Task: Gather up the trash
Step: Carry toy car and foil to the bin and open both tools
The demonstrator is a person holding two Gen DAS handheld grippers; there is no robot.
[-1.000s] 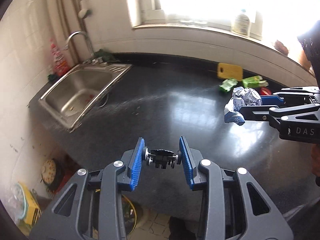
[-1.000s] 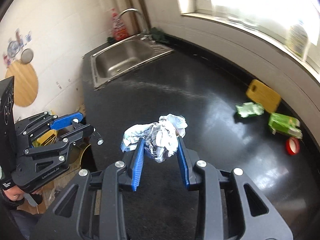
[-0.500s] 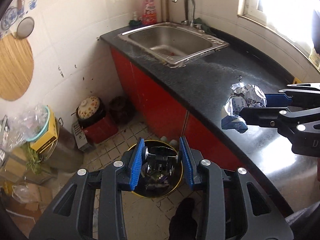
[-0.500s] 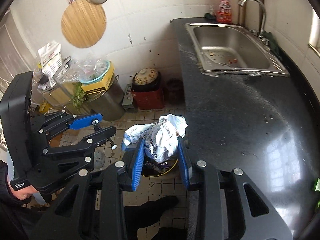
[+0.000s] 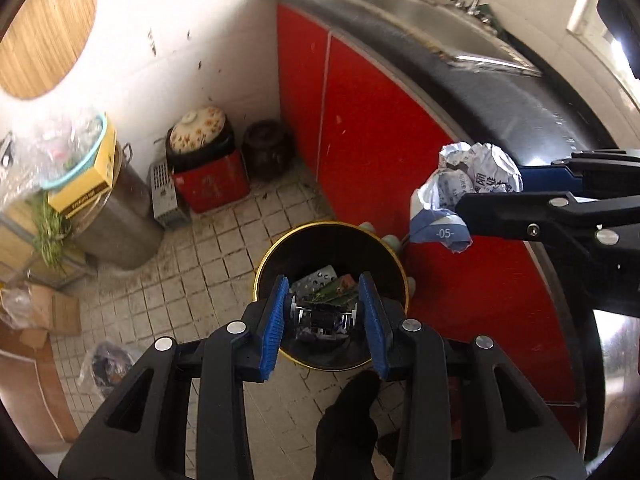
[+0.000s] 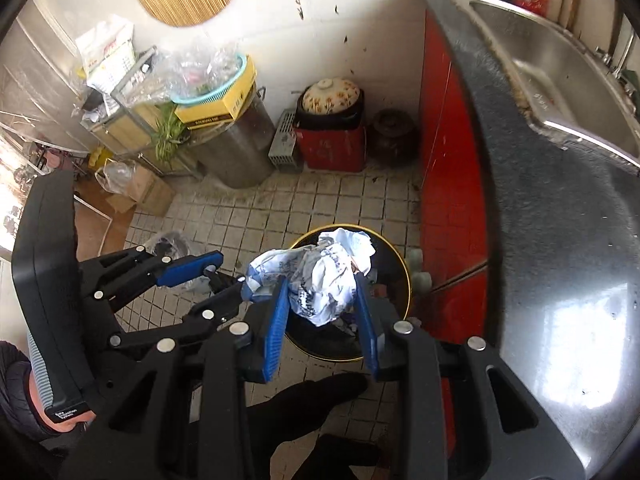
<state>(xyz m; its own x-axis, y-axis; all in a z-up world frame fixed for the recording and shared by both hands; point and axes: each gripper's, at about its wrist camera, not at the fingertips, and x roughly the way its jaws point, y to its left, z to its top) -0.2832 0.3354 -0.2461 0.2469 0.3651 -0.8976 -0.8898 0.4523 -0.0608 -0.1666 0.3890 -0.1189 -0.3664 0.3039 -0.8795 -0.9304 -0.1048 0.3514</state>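
A black bin with a gold rim (image 5: 264, 264) stands on the tiled floor against the red cabinet, with trash inside. My left gripper (image 5: 323, 280) points down over the bin's mouth, shut on a small black part with silver ends (image 5: 322, 317). My right gripper (image 6: 322, 280) also hangs above the bin (image 6: 406, 280), shut on a crumpled white paper with blue print (image 6: 332, 256). In the left wrist view the right gripper (image 5: 480, 192) and its paper (image 5: 476, 172) sit higher, right of the bin. The left gripper (image 6: 224, 280) shows left of the paper in the right wrist view.
The red cabinet (image 5: 372, 128) carries a black counter (image 6: 560, 240) with a steel sink (image 6: 532, 40). A floral-lidded pot on a red box (image 5: 204, 160), a dark jar (image 5: 266, 148), a steel drum (image 5: 120, 216) and a plastic bag (image 5: 106, 364) stand on the floor. A person's dark shoe (image 5: 348, 420) is near the bin.
Both grippers swung off the counter, tipped downward and came over the floor bin. Each kept its hold, the left on the black part, the right on the paper.
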